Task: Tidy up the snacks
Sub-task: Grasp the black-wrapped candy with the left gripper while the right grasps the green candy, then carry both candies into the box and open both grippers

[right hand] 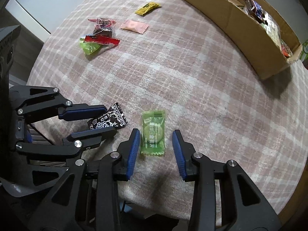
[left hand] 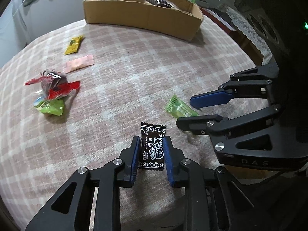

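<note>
My left gripper is shut on a black plum candy low over the pink plaid cloth; it also shows in the right wrist view, with the left gripper around it. My right gripper is open, its blue pads on either side of a green candy that lies flat on the cloth. In the left wrist view the right gripper is open beside the green candy. A cardboard box with several snacks stands at the far edge, also in the right wrist view.
A yellow packet, a pink packet and a heap of red, dark and green wrappers lie at the left of the cloth. The pink plaid cloth covers the table. Lace-covered furniture stands at the right.
</note>
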